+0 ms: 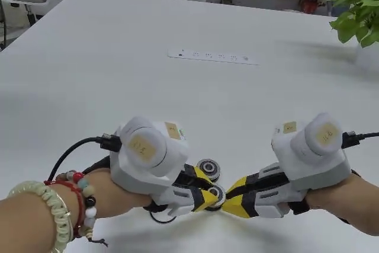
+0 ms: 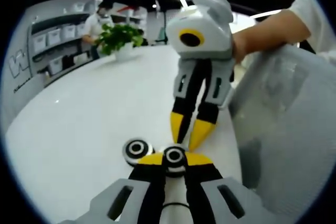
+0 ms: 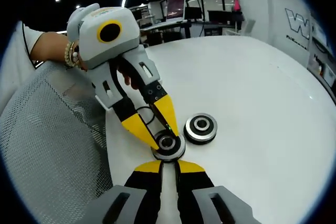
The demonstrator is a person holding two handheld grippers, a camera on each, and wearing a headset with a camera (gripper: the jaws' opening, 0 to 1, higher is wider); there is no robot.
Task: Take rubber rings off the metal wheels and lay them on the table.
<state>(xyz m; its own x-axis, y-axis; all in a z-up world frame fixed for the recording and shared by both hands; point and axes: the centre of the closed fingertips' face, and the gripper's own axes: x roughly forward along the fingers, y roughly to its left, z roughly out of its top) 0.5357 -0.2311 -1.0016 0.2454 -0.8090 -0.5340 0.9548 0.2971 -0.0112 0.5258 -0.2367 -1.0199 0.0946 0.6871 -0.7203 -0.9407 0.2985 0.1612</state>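
A small metal wheel (image 1: 216,194) with a dark rubber ring sits between the yellow tips of my left gripper (image 1: 208,196), which is shut on it just above the table. From the left gripper view the wheel (image 2: 174,157) lies right between the jaws of that gripper (image 2: 174,159). My right gripper (image 1: 227,200) faces it from the right. Its jaws are drawn together, with the tips at the wheel's rim (image 3: 168,146). Whether the right gripper (image 3: 169,167) pinches the ring is hidden. A second wheel (image 1: 208,169) (image 3: 200,128) (image 2: 137,150) lies flat on the table (image 1: 177,105) beside them.
A white power strip (image 1: 213,57) lies across the middle of the white table. A potted plant (image 1: 358,10) stands at the far right corner. A mesh chair back (image 3: 52,145) is close behind the near table edge.
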